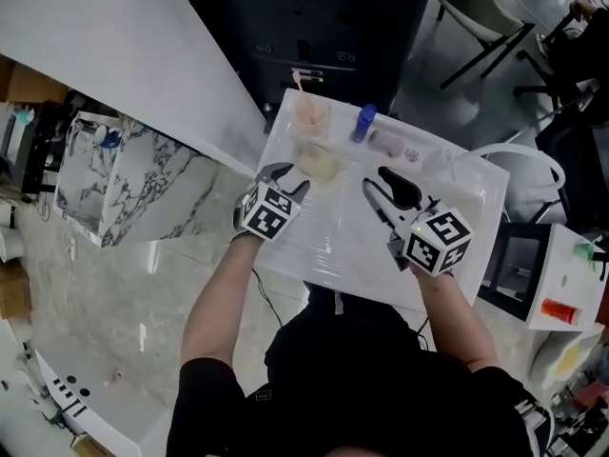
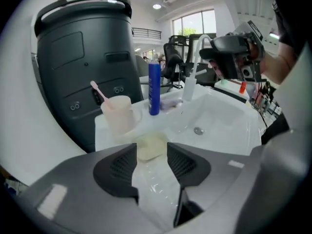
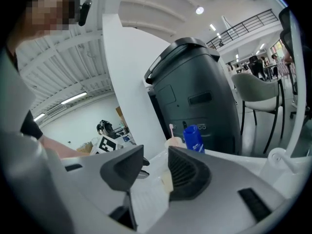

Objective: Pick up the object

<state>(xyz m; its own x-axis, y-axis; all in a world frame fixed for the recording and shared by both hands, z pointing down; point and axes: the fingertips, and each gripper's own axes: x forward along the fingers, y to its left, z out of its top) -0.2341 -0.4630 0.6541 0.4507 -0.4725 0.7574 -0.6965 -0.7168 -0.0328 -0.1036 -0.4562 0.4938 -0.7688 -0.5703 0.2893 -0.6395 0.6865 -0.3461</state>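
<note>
Left gripper (image 1: 290, 179): you hold it low over the front left of the white sink unit (image 1: 324, 250). Jaws apart. In the left gripper view the pale yellow block (image 2: 151, 146) lies on the white surface between the two jaw tips; contact with either pad cannot be made out. The head view shows the same block (image 1: 319, 165) just ahead of that gripper.

Right gripper (image 1: 376, 181): you hold it to the right of the left one, over the sink unit. Jaws apart, nothing between them. It also shows in the left gripper view (image 2: 234, 57), raised above the basin.

Behind the block, along the back edge:
- pink cup (image 2: 117, 113) with a pink toothbrush (image 2: 99, 91) standing in it, just beyond the block
- blue bottle (image 2: 154, 89), upright, right of the cup
- white faucet (image 2: 192, 79), right of the bottle, over the basin; drain (image 2: 197, 130) below it

A dark grey machine (image 2: 85, 67) stands behind the sink unit.
</note>
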